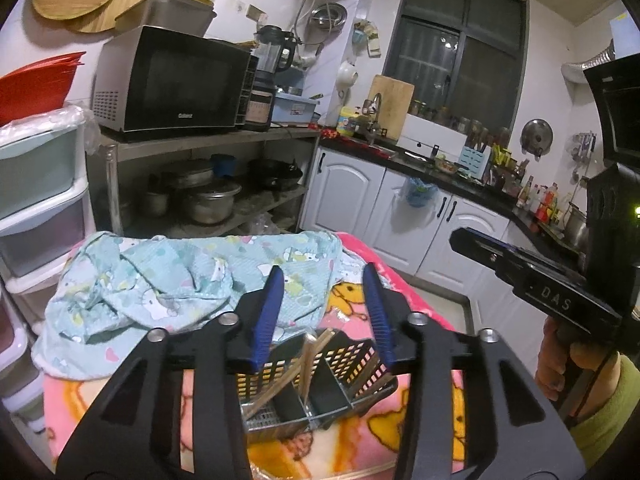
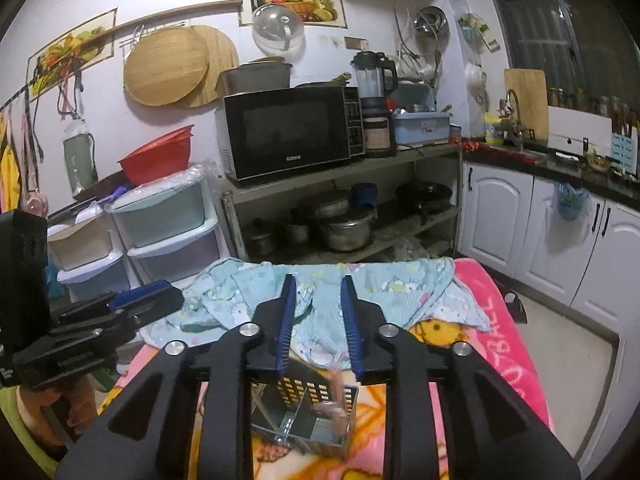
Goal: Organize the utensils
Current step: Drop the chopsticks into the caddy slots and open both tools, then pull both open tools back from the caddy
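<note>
A perforated metal utensil caddy (image 1: 352, 356) with dividers stands on a pink blanket, right under both grippers. Several wooden chopsticks (image 1: 308, 360) lean in its left and middle compartments. My left gripper (image 1: 322, 270) hovers just above the caddy, blue pads apart, nothing between them. In the right wrist view the same caddy (image 2: 304, 390) lies below my right gripper (image 2: 318, 279), which is also open and empty. A blurred pinkish utensil (image 2: 339, 396) stands in the caddy's right compartment; I cannot tell what it is. A hand holds each gripper's handle.
A light-blue patterned cloth (image 1: 168, 280) lies crumpled on the pink cartoon blanket (image 2: 492, 328) beyond the caddy. Behind stand a metal shelf with a microwave (image 1: 172, 80) and pots, plastic drawers (image 1: 36, 184) at the left, and white cabinets (image 1: 352, 184) under a cluttered counter at the right.
</note>
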`<state>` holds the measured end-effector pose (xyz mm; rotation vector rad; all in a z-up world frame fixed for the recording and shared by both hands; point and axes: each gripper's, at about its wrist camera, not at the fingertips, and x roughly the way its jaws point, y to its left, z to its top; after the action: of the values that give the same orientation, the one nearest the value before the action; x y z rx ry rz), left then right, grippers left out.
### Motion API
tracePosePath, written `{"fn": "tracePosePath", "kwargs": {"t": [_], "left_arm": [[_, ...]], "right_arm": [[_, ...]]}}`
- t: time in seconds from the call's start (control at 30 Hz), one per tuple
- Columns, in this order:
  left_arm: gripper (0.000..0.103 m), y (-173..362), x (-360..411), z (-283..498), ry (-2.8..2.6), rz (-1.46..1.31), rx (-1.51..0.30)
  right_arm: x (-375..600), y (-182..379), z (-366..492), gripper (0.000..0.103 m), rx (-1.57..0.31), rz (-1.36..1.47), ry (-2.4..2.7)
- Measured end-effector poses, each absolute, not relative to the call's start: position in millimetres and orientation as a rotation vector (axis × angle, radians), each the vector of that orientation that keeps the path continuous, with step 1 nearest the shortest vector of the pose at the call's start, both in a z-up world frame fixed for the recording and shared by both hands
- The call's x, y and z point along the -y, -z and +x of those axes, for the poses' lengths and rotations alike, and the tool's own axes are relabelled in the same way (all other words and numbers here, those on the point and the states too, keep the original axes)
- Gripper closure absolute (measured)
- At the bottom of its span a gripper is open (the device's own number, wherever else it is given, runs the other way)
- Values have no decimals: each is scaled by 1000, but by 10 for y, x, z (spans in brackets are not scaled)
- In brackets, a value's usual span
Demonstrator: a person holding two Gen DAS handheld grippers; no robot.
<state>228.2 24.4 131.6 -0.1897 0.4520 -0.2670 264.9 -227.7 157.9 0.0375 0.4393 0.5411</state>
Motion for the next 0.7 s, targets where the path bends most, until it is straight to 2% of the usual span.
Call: {"fn": "tracePosePath", "kwargs": {"t": [0.1, 0.23, 0.33, 0.57, 0.7], "left_arm": [[52, -1308, -284, 2239, 257, -199, -452], [25, -1310, -354, 2132, 234, -220, -440], [12, -1298, -401, 2037, 218, -246, -438], [11, -1268, -420, 1852, 200, -262, -426], [11, -1272, -441, 1762, 199, -262, -422]], "right_arm": [[2349, -1550, 2616, 70, -452, 41, -527], [2448, -1534, 2518, 64, -448, 39, -501], [2523, -1525, 2443, 58, -447, 51, -491], [2673, -1498, 2190, 47, -418, 35, -458], [2706, -1461, 2073, 45, -416, 25, -456]]}}
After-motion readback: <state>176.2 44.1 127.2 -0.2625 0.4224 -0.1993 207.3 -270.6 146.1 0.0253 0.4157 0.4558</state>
